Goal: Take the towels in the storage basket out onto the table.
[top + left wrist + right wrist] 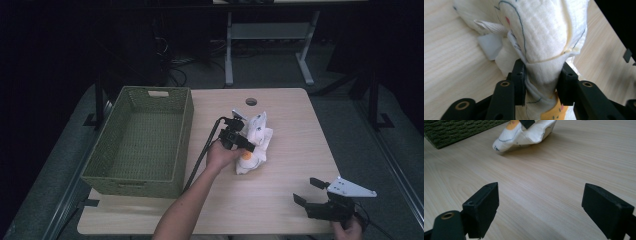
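White printed cloth (255, 145) lies bunched on the wooden table (280, 200), beside the woven basket (142, 145). The left gripper (541, 85) pinches it; the right gripper (544, 207) stands wide open, holding nothing.

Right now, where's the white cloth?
In the high view the white cloth lies bunched near the middle of the table, right of the green woven basket. The left gripper pinches a fold of it.

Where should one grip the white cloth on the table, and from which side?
Probably at the bunched middle of the white cloth, from above: there it rises in a thick fold narrow enough for the jaws. The left gripper already pinches that fold.
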A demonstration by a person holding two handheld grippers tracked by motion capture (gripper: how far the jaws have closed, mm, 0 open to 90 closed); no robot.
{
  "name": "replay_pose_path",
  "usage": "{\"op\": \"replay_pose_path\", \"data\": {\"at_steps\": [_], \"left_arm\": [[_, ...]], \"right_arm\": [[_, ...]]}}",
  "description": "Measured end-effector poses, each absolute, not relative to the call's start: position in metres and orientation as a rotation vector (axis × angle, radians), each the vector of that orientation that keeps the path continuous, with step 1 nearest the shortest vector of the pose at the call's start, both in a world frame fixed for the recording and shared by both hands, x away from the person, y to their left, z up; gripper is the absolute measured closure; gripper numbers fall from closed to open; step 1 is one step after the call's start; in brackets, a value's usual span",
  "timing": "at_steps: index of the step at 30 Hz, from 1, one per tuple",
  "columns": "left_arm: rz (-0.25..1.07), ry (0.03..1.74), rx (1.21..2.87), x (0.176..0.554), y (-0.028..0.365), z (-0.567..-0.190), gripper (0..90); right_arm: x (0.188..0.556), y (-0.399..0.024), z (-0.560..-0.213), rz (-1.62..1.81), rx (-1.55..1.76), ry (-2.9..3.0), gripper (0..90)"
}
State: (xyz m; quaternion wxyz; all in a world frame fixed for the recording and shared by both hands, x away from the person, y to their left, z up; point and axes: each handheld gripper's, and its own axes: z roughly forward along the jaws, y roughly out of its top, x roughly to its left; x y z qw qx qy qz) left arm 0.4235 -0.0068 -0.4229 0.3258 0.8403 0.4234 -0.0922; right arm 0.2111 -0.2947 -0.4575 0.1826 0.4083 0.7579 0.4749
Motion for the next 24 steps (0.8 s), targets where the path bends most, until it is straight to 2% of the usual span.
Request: {"op": "replay_pose_path", "data": {"at_steps": [6,13,24], "left_arm": [[-0.212,1.108,2.242,0.422,-0.016,-0.429,55.4],[-0.202,1.125,2.223,0.420,-0.019,-0.430,39.9],[-0.196,1.100,2.164,0.413,-0.016,-0.427,36.0]], "right_arm": [[0.211,-0.295,-0.457,1.341,1.150,2.142,13.9],[0.211,-0.295,-0.458,1.340,1.146,2.147,13.9],[0.211,-0.294,-0.457,1.337,1.144,2.150,13.9]]}}
